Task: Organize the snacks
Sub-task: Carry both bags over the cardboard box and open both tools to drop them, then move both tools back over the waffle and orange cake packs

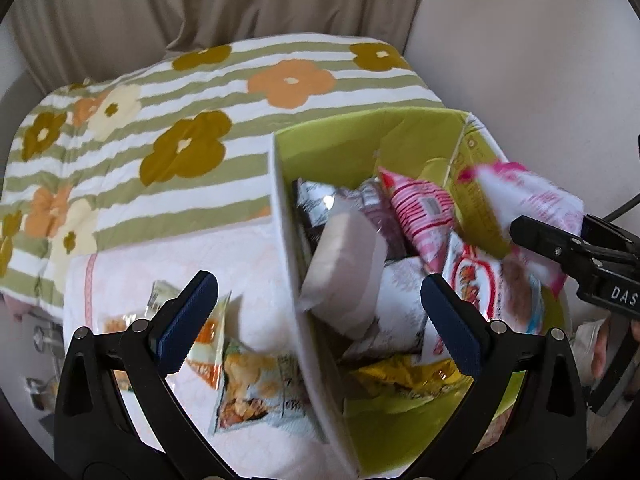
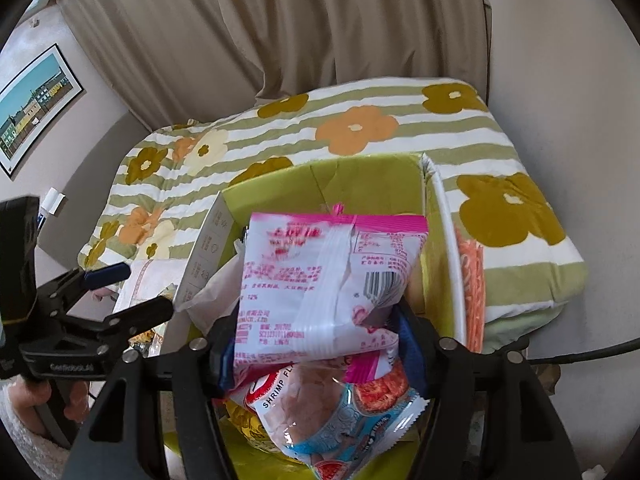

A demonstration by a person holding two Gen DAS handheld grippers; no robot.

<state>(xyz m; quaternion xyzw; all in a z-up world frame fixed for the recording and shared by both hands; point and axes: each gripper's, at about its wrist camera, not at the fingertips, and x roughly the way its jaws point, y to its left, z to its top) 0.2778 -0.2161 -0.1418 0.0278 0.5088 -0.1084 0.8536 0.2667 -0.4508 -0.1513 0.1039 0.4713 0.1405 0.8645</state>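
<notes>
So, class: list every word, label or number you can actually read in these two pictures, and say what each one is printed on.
"SHRIMP FL", cut off: on the shrimp snack packet in the green box.
"DAS", cut off: on the right gripper body.
A faint logo on the left gripper body: too small to read.
Print and barcode on the pink-and-white packet: blurred, unreadable.
Print on the white carton flap: too small.

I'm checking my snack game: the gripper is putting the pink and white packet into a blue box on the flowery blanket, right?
Nearly. The box is green inside, not blue; the right wrist view shows it. The pink and white packet, between the right gripper's fingers, and the flowery blanket are right.
</notes>
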